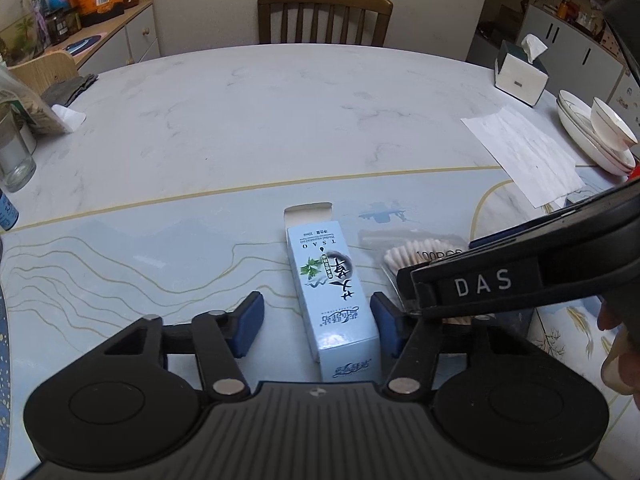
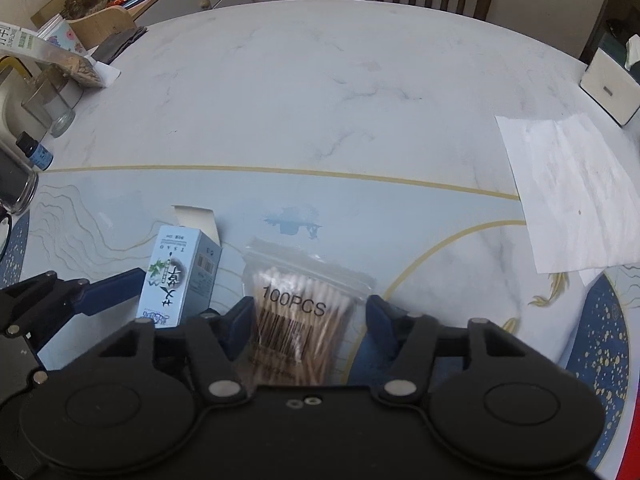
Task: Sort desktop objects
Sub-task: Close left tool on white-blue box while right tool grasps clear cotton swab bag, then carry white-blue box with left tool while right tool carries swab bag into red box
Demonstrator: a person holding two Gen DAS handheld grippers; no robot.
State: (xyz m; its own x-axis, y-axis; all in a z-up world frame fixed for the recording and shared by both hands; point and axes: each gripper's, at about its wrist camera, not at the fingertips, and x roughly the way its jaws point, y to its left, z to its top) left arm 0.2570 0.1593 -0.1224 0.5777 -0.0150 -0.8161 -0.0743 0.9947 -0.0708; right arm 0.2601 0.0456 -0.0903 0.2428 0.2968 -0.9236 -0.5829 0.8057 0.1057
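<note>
A light blue carton (image 1: 332, 280) with a leaf print lies on the table mat, its far flap open. My left gripper (image 1: 318, 320) straddles it: the right pad is against the carton's side, while a gap shows at the left pad, so it stands open. Just to the right lies a clear bag of cotton swabs (image 2: 304, 288) marked 100PCS, also partly visible as the bag (image 1: 416, 252) in the left wrist view. My right gripper (image 2: 310, 320) is shut on the bag, both blue pads touching its edges. The carton (image 2: 176, 276) sits left of the bag.
A white paper sheet (image 1: 524, 152) lies at the right, with stacked plates and a bowl (image 1: 600, 136) and a tissue box (image 1: 520, 76) beyond it. A glass (image 1: 14, 160), a small blue bottle (image 2: 36, 152) and bags crowd the left edge. A wooden chair (image 1: 324, 12) stands behind the table.
</note>
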